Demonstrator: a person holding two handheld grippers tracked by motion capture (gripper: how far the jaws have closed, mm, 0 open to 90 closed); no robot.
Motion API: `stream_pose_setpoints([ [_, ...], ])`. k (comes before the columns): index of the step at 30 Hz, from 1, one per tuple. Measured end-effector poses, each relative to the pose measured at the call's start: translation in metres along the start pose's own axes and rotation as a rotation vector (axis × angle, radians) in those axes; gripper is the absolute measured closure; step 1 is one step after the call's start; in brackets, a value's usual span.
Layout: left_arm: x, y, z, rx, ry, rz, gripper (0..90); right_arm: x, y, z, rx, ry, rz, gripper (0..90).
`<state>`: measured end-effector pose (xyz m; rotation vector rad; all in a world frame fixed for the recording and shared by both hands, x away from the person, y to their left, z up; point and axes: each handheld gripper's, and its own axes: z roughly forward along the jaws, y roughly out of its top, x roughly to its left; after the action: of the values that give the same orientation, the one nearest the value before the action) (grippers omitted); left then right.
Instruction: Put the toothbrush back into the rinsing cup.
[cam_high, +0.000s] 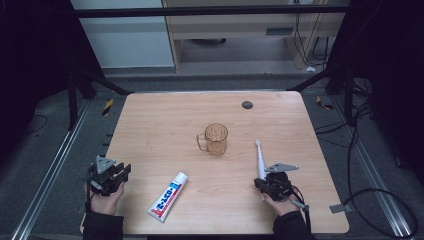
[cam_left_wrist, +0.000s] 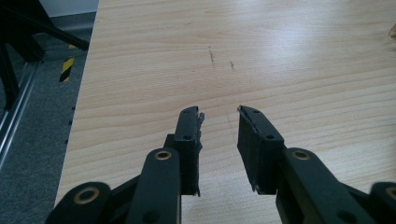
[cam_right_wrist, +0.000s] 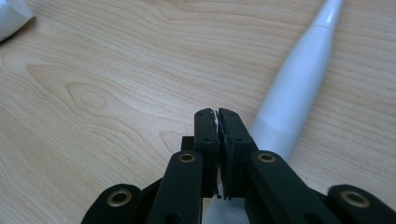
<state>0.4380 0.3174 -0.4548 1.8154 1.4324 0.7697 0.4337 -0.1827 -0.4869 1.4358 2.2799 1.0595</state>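
A clear amber mug (cam_high: 216, 138) stands upright near the table's middle, its handle to the left. A white electric toothbrush (cam_high: 259, 159) lies to its right, head pointing away from me. My right gripper (cam_high: 267, 181) sits over the toothbrush's near end. In the right gripper view my right gripper (cam_right_wrist: 217, 114) is shut with nothing in it, and the toothbrush (cam_right_wrist: 294, 93) lies just right of the jaws. A white, blue and red toothpaste tube (cam_high: 168, 196) lies front centre. My left gripper (cam_high: 123, 171) rests at the front left, and my left gripper (cam_left_wrist: 219, 116) is open over bare wood.
A small dark disc (cam_high: 247, 105) is set into the wooden table (cam_high: 160, 125) near its far edge. The table's left edge (cam_left_wrist: 81, 93) drops to grey floor and metal rails. Cables lie on the floor at the right. A white corner (cam_right_wrist: 11, 16) of the tube shows far left.
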Motion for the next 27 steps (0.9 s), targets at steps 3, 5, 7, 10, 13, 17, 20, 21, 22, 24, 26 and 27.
stream_pose_setpoints([
  [3,0.000,0.000,0.000,0.000,0.000,0.000,68.7,-0.002,-0.002,-0.002,0.001,-0.001,0.001,86.3],
  [5,0.000,0.000,0.000,0.001,0.000,0.000,68.6,-0.002,-0.004,-0.003,0.004,-0.002,0.009,86.1],
  [7,0.000,0.000,0.000,0.001,0.000,0.000,68.6,-0.003,-0.005,-0.004,0.005,-0.004,0.005,85.8],
  [10,0.000,0.000,0.000,0.002,0.001,-0.001,68.6,-0.003,-0.005,-0.006,0.004,-0.004,0.006,85.2],
  [13,0.000,0.000,0.001,0.002,0.001,-0.002,68.6,-0.003,-0.004,-0.009,-0.005,0.001,0.011,84.5],
  [17,0.000,0.000,0.002,0.006,-0.001,-0.001,68.5,-0.004,0.003,-0.018,-0.042,-0.005,0.007,81.5],
  [20,0.000,0.000,0.002,0.009,-0.002,0.002,68.1,-0.007,0.012,-0.029,-0.078,-0.019,0.011,77.2],
  [21,0.000,0.000,0.003,0.012,-0.004,0.003,68.0,-0.008,0.015,-0.033,-0.087,-0.021,0.012,75.7],
  [22,0.001,-0.001,0.004,0.016,-0.006,0.003,67.8,-0.010,0.019,-0.036,-0.097,-0.028,0.013,73.8],
  [24,0.001,-0.001,0.004,0.021,-0.009,0.006,67.5,-0.012,0.026,-0.043,-0.103,-0.048,0.011,69.4],
  [26,0.001,-0.001,0.005,0.026,-0.010,0.006,66.6,-0.015,0.034,-0.048,-0.110,-0.062,0.013,64.7],
  [27,0.001,-0.001,0.005,0.026,-0.010,0.007,66.2,-0.016,0.039,-0.051,-0.101,-0.061,0.023,62.2],
])
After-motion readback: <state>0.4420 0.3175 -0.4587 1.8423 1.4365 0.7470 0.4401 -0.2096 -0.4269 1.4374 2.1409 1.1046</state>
